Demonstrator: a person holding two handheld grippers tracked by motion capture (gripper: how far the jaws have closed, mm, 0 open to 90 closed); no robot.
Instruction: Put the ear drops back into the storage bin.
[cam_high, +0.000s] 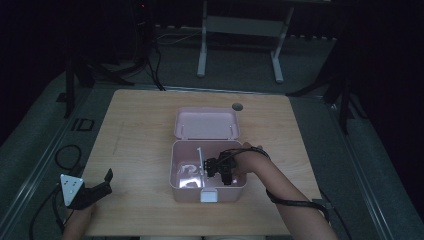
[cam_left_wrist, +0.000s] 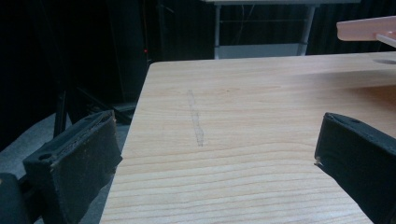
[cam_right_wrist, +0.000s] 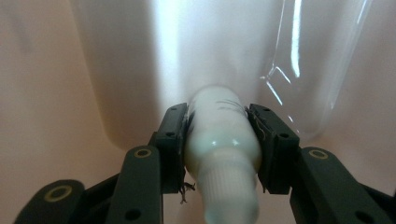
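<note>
One small white plastic bottle (cam_right_wrist: 222, 140) is squeezed between the two black jaws of the right gripper (cam_right_wrist: 222, 135), with its ribbed cap pointing back at the camera. The bottle is held low inside the open pink plastic box (cam_high: 176, 170), whose lid (cam_high: 206, 123) is folded back flat on the pale wooden table (cam_high: 140, 130). The bottle looks close to the box floor, but it is not let go yet, so the putting-in step is judged nearly done. What is left is to set it down, open the jaws and lift the right gripper out. Maybe the lid is to be closed after that.

The left gripper (cam_high: 92, 192) is kept at the near left corner of the table, well apart from the box. Its jaws are spread wide and nothing is held between them.

Some clear, shiny wrapping (cam_right_wrist: 303, 70) is seen beside the bottle, but what it is cannot be told. From the high view the bottle is hidden under the right gripper. The room is dark, and the marks on the bottle are too blurred to read.
</note>
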